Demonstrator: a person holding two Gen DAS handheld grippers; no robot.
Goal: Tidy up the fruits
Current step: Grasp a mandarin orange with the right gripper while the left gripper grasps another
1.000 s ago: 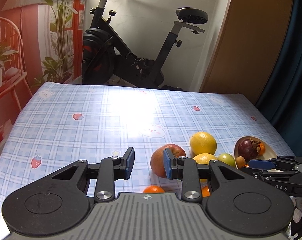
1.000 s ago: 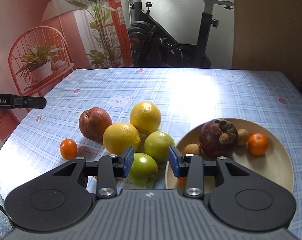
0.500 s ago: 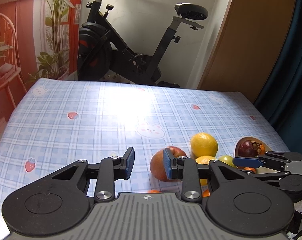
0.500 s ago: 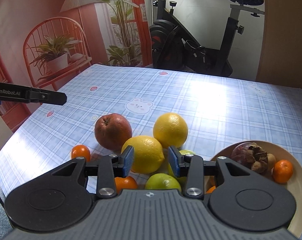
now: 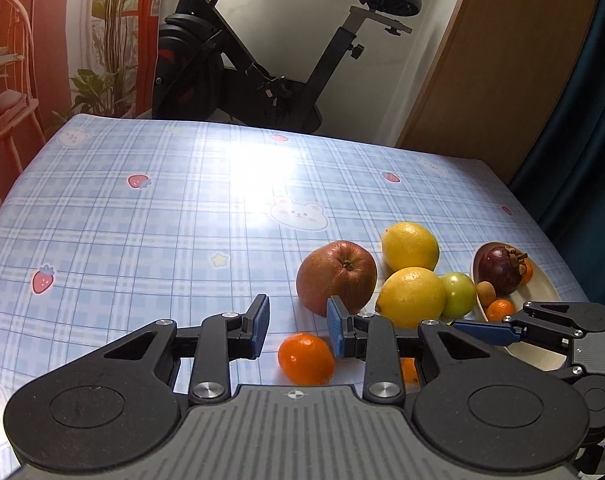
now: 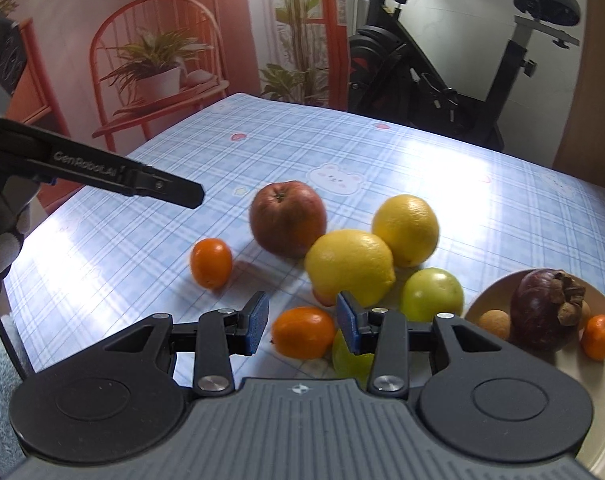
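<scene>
While the left gripper [image 5: 295, 326] hangs with jaws apart and empty above a glossy tangerine [image 5: 305, 358] on the desk [image 5: 142, 220] near a russet apple [image 5: 336, 277], the right gripper [image 6: 302, 322], jaws likewise apart, frames another tangerine [image 6: 303, 332] before two yellow lemons [image 6: 349, 267].

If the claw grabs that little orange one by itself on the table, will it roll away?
Probably, if nudged: the small mandarin is round, with bare tablecloth around it. Its skin looks shiny, so it may slip. It is likely light, being far smaller than the red apple.
</scene>
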